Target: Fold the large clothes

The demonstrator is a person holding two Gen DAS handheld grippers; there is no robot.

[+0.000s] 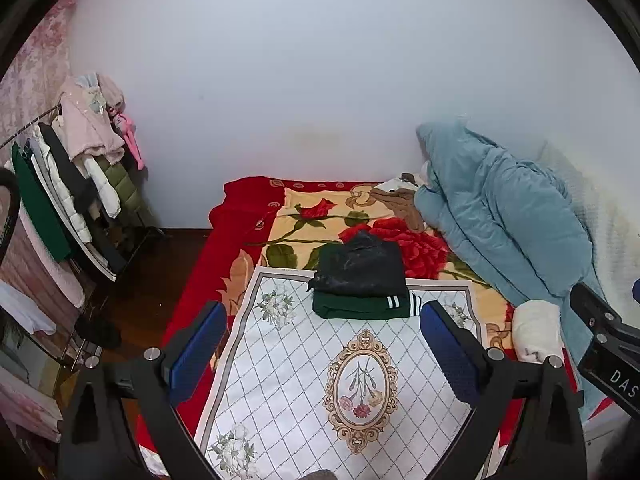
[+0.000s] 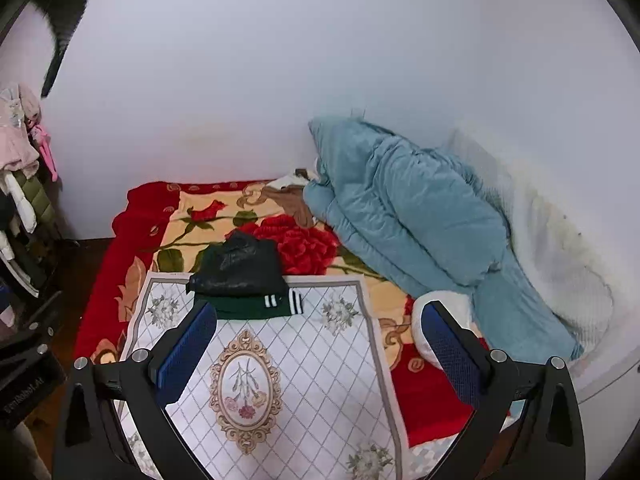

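Observation:
A folded black garment point(image 1: 360, 266) lies on top of a folded dark green garment with white stripes point(image 1: 364, 306), at the far edge of a white patterned cloth point(image 1: 288, 360) spread on the bed. The same stack shows in the right wrist view point(image 2: 240, 268) on the cloth point(image 2: 320, 360). My left gripper point(image 1: 324, 340) is open and empty, held above the cloth, short of the stack. My right gripper point(image 2: 320, 344) is open and empty, above the cloth's right part. The right gripper's body shows at the right edge of the left wrist view point(image 1: 608, 344).
A red floral blanket point(image 1: 248, 240) covers the bed. A bunched blue quilt point(image 1: 500, 216) lies against the wall at right, with a white rolled item point(image 1: 536, 332) beside it and brown clothing point(image 1: 400, 200) behind. A rack of hanging clothes point(image 1: 72, 176) stands at left over dark floor.

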